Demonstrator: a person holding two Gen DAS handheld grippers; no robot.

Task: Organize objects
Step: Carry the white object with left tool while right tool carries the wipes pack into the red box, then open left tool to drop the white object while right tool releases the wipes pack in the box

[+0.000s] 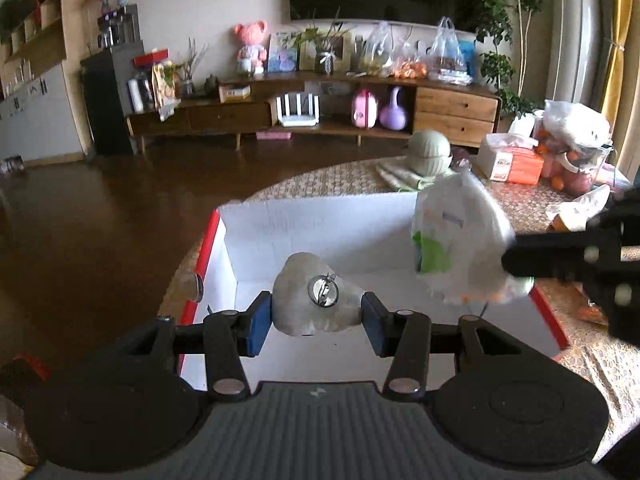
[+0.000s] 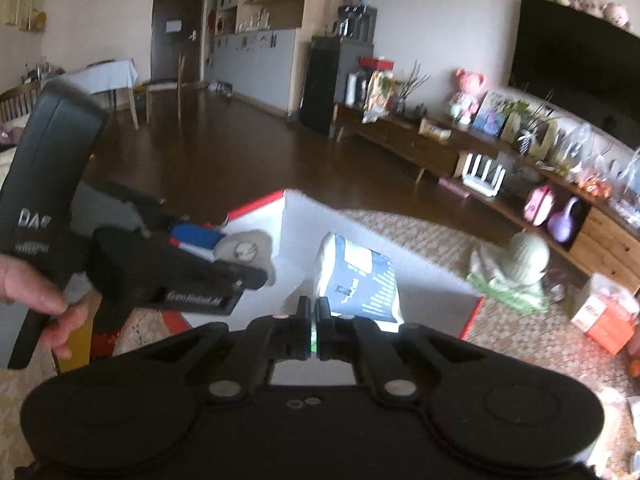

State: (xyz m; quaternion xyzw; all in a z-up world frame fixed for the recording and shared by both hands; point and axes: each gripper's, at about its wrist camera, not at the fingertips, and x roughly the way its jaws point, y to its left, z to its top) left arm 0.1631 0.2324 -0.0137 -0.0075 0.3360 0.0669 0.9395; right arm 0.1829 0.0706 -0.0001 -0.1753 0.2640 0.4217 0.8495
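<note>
**Both grippers loaded, over the box**

My left gripper [image 1: 316, 316] pinches a pale lumpy pouch [image 1: 316, 300] with a metal ring on it, blue pads on either side, held above the open white box [image 1: 320, 216] with red outer walls. My right gripper [image 2: 311, 320] is clamped tight on the edge of a white plastic packet [image 2: 360, 276], which hangs over the same box. The box sits on a patterned tablecloth [image 1: 344, 180]. My left hand [image 2: 60, 312] shows on the handle.
</note>
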